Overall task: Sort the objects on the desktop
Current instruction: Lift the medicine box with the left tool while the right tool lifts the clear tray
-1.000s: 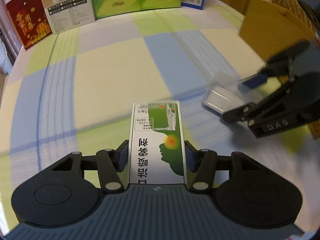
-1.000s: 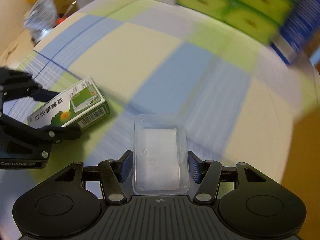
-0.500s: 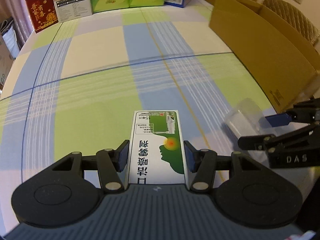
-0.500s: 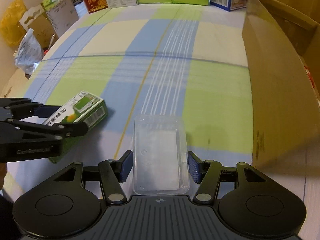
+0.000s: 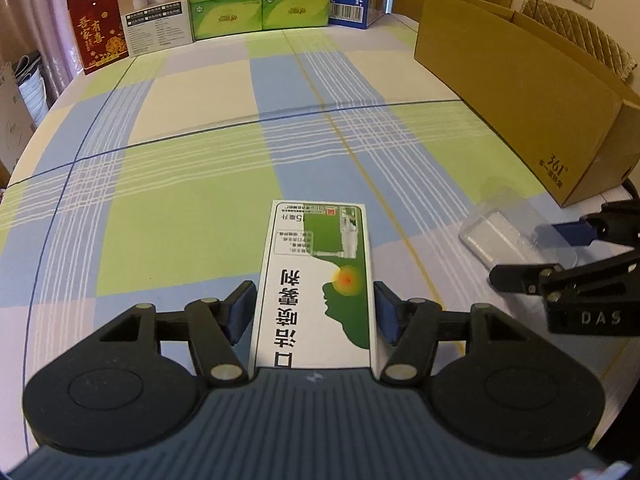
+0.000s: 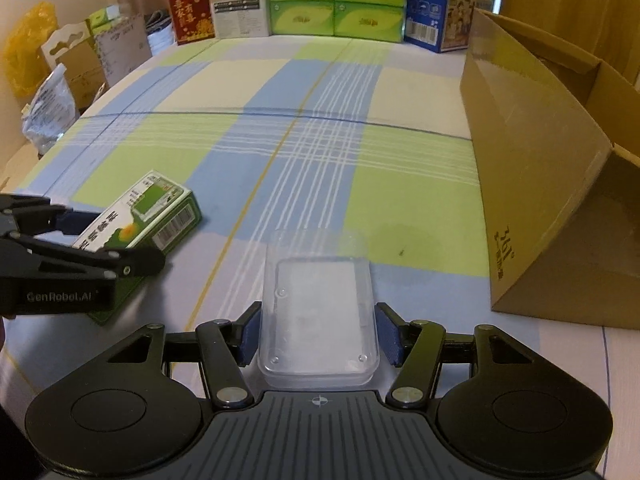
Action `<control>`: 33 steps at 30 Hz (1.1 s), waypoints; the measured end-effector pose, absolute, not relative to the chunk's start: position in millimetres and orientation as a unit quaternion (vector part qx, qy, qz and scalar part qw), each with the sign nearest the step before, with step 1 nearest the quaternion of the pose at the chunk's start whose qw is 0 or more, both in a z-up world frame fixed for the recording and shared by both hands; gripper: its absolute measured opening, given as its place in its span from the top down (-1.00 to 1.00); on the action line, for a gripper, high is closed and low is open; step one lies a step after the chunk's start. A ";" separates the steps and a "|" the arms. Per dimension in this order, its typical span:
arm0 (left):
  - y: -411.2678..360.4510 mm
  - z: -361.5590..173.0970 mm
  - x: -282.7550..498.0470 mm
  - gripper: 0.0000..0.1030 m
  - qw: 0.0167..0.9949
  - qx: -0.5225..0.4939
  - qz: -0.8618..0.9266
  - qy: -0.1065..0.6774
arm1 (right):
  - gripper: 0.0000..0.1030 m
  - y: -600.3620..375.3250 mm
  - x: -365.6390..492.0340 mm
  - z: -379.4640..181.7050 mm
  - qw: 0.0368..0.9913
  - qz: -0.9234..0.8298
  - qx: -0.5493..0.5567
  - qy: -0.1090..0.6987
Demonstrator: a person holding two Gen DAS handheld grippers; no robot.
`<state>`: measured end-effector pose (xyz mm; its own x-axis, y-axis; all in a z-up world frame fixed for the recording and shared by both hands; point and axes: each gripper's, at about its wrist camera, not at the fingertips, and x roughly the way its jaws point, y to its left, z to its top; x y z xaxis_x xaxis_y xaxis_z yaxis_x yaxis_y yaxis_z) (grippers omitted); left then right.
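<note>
From the left wrist, the left gripper (image 5: 314, 312) is carrying the green-and-white medicine box (image 5: 314, 280), its blue pads pressed against the box's two long sides. Compared with a second ago, the view is no longer blurred and is sitting further back over the checked tablecloth (image 5: 192, 208), with much more of the cloth now showing ahead. The cardboard box (image 5: 520, 92), which was only a corner at the frame edge, is now standing in full along the right. The right gripper (image 5: 548, 252) is reaching in low at the right edge, and the clear plastic case (image 5: 504, 232) between its fingers is lying close to the cardboard box's near corner.

From the right wrist, the right gripper (image 6: 318, 334) is clenching the clear plastic case (image 6: 318, 312) on both sides. The sweeping blur of a second ago is gone, and the cardboard box (image 6: 532, 168) is now filling the right side, its open top just showing beyond the near wall. The left gripper (image 6: 104, 240) is gripping the medicine box (image 6: 140, 216) at the left, apart from the case.

Both hands appear to be slowing with their loads beside the cardboard box, so the dropping-in looks like the step coming up, the case being the nearer one.
</note>
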<state>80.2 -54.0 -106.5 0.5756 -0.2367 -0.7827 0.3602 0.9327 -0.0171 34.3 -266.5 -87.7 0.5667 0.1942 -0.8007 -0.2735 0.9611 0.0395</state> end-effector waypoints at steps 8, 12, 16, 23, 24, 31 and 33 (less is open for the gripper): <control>-58.9 -110.2 82.3 -0.11 0.893 0.067 -0.168 0.412 | -0.10 -269.4 34.3 -91.5 0.896 0.117 -0.032 0.428; -63.9 -112.5 80.0 -0.12 0.896 0.074 -0.167 0.406 | -0.10 -268.9 33.9 -92.2 0.898 0.113 -0.031 0.424; -64.3 -112.6 79.5 -0.09 0.897 0.074 -0.161 0.405 | -0.06 -267.7 33.5 -93.5 0.900 0.111 -0.038 0.419; -62.4 -110.1 79.2 0.02 0.898 0.063 -0.151 0.409 | -0.05 -272.3 35.5 -92.2 0.901 0.108 -0.027 0.419; -62.2 -109.5 78.8 0.02 0.898 0.059 -0.151 0.410 | -0.05 -272.7 35.4 -91.5 0.902 0.107 -0.026 0.418; -64.3 -101.0 76.2 0.02 0.893 0.034 -0.143 0.426 | -0.05 -277.0 32.6 -77.1 0.910 0.110 0.018 0.399; -66.6 -96.0 72.8 0.02 0.895 0.030 -0.135 0.424 | -0.05 -278.8 31.1 -72.9 0.911 0.108 0.017 0.398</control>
<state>72.8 -66.6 -96.0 0.6040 -0.2169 -0.7669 0.2670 0.9617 -0.0617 31.1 -278.8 -72.9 0.6608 0.2096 -0.7207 -0.1825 0.9763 0.1166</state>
